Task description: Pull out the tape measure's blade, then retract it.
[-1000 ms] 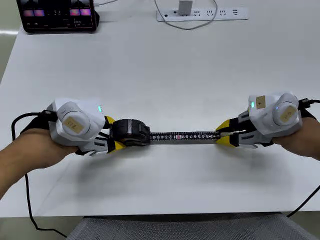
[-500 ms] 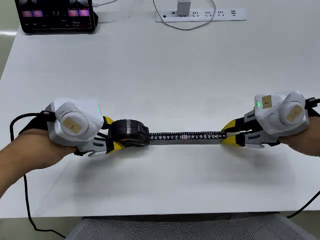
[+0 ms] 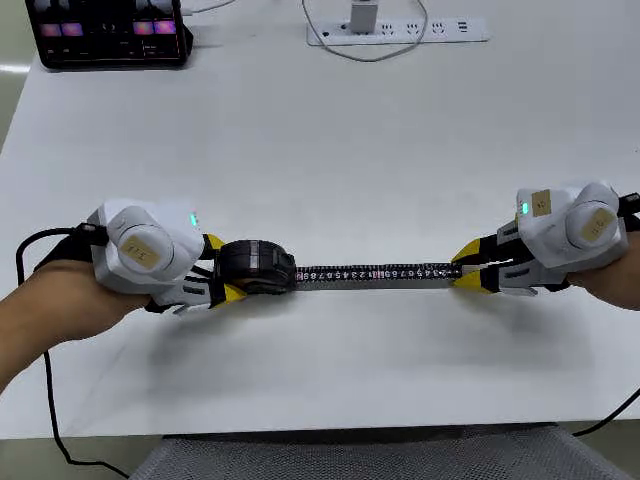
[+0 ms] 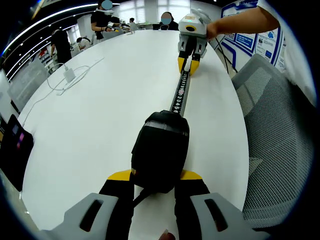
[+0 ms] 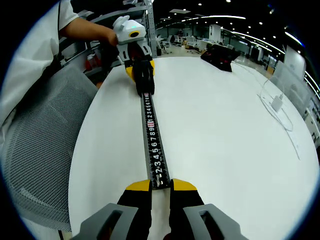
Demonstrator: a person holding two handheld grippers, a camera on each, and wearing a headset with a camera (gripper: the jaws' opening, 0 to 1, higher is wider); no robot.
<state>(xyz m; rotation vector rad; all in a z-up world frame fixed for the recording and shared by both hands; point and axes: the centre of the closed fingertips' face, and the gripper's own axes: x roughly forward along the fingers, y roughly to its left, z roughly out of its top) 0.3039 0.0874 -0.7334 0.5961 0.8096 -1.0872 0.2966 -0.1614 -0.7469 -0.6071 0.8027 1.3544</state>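
The black tape measure case (image 3: 257,267) rests on the white table, clamped between the yellow-tipped jaws of my left gripper (image 3: 228,279), which is shut on it (image 4: 160,150). Its dark blade (image 3: 378,273) with white numerals runs right across the table to my right gripper (image 3: 468,271). That gripper is shut on the blade's end (image 5: 159,183). In the right gripper view the blade (image 5: 151,137) stretches away to the case (image 5: 144,75). In the left gripper view the blade (image 4: 180,92) leads to the right gripper (image 4: 190,62).
A dark tablet (image 3: 110,30) stands at the back left of the table (image 3: 320,140). A white power strip (image 3: 400,28) with a plugged charger and looped cable lies at the back centre. A mesh chair (image 3: 400,460) sits at the near table edge. People stand far off (image 4: 107,15).
My right gripper has moved to the right with the blade's end, so more of the blade is out. The left gripper and case have stayed in place.
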